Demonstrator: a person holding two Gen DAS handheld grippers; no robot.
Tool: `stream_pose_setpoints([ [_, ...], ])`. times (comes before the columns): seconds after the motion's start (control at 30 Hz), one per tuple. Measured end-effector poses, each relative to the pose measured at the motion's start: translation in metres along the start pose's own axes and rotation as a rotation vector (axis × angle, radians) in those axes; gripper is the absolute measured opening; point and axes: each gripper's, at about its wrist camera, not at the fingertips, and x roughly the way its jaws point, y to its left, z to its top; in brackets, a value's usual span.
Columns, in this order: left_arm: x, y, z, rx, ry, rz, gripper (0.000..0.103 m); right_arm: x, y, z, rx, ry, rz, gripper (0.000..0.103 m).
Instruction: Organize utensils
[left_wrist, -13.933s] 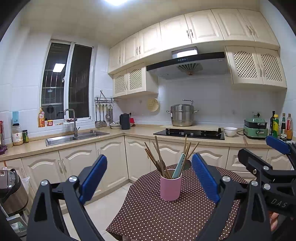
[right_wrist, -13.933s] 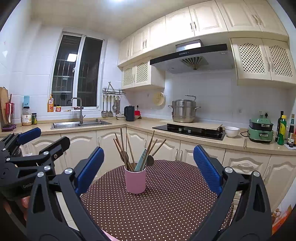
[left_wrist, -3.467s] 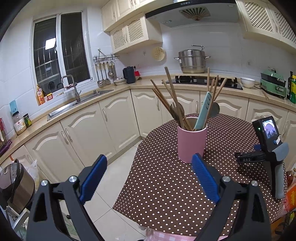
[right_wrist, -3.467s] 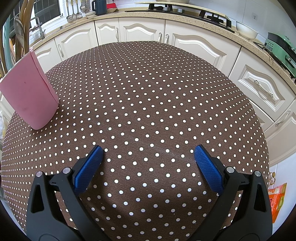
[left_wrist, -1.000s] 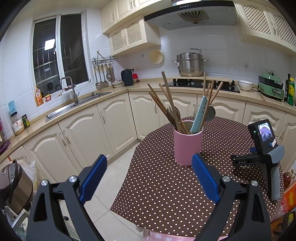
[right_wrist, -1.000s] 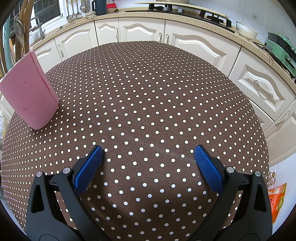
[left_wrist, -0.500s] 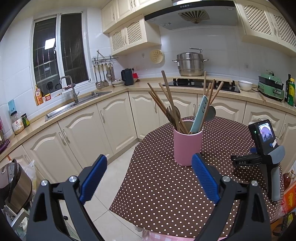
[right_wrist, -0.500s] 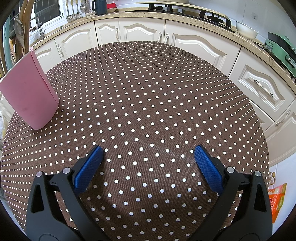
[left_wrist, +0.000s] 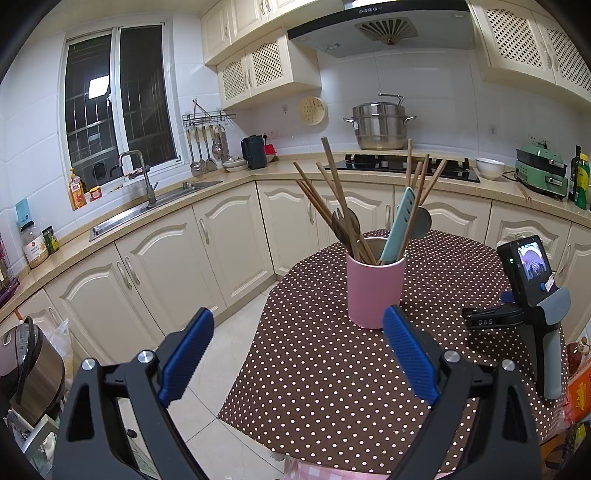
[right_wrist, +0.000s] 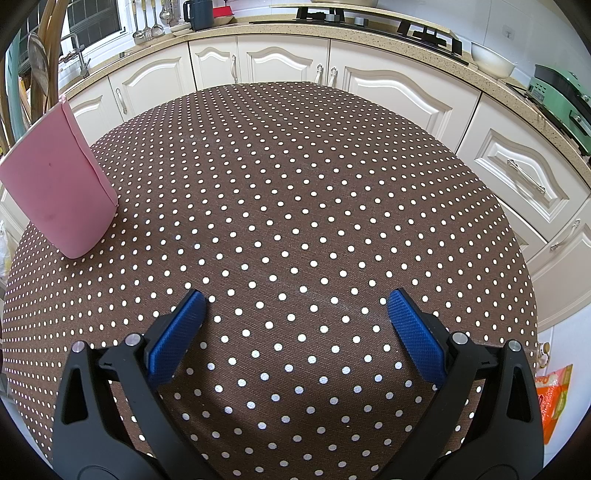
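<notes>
Utensils (left_wrist: 354, 221) sit upright in a pink cup (left_wrist: 375, 291) on the round counter (left_wrist: 332, 369) with a brown polka-dot cloth: wooden chopsticks, a dark wooden fork and spoon, a teal slotted spatula (left_wrist: 397, 225).

Left tool (left_wrist: 295, 354): jaws wide open, holding nothing, in the air at the counter's near edge, cup ahead and near the right blue pad (left_wrist: 410, 354).

Right tool (right_wrist: 295, 332): jaws wide open, empty. In the left wrist view it rests on the counter by itself, right of the cup and apart from it, screen lit. Its own view shows bare cloth between the pads, cup at far left (right_wrist: 59, 184).

Room: kitchen, cream cabinets, sink (left_wrist: 155, 210) under a dark window, steel steamer pot (left_wrist: 378, 125) on the hob, range hood above, green appliance (left_wrist: 541, 170) at right.
</notes>
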Motion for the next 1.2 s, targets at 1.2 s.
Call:
stream_pose_setpoints([
  [1.2, -0.0048, 0.0003, 0.0009, 0.017, -0.023, 0.004, 0.091, 0.0, 0.0002, 0.0003, 0.0, 0.0, 0.0, 0.097],
])
